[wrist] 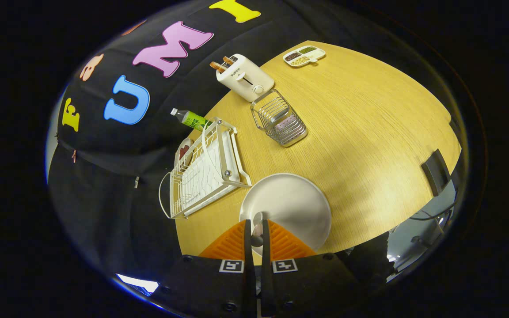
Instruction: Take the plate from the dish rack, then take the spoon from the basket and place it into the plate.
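Already the gripper (257, 227) is clenching on the spoon (257, 229), its 2 fingers (237, 240) pressing the thin handle from either side. Light, stiff and probably slick, the spoon is best held mid-handle. Tilted down, the gripper is hovering over the plate (290, 207), which is lying flat on the table (369, 132) just ahead. Beyond, the dish rack (201, 172) is sitting at 11 o'clock and the basket (279, 117) at 12.

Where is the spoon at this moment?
In the gripper view, the spoon is held between the closed jaws of the gripper, just above the near rim of the plate on the table.
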Demonstrator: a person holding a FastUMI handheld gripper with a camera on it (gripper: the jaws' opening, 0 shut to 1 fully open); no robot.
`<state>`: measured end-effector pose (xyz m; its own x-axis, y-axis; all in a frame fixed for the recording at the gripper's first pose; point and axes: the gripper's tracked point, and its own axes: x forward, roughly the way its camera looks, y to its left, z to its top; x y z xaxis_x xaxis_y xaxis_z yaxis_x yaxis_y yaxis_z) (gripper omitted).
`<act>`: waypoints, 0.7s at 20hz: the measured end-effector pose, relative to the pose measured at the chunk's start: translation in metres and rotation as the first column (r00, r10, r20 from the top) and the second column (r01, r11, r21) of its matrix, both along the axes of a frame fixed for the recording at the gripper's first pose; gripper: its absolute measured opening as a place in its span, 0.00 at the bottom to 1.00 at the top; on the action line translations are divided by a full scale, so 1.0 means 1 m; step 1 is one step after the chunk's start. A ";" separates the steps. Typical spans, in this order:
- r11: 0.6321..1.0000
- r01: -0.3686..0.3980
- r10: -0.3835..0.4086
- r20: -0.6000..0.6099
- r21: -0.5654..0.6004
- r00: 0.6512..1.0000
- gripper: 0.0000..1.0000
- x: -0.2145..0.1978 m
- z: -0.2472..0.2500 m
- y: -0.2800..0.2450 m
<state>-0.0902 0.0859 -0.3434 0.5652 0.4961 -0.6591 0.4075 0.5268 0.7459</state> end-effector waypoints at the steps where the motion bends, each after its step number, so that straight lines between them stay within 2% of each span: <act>1: 1.000 0.004 -0.004 -0.001 -0.007 1.000 0.09 0.001 -0.001 0.000; 7: 1.000 0.029 -0.029 -0.012 -0.003 1.000 0.10 0.004 -0.007 0.002; 8: 1.000 0.030 -0.030 -0.013 0.000 0.999 0.12 0.004 -0.008 0.003; 14: 0.998 0.005 -0.009 -0.076 -0.055 0.997 0.18 -0.011 -0.025 -0.001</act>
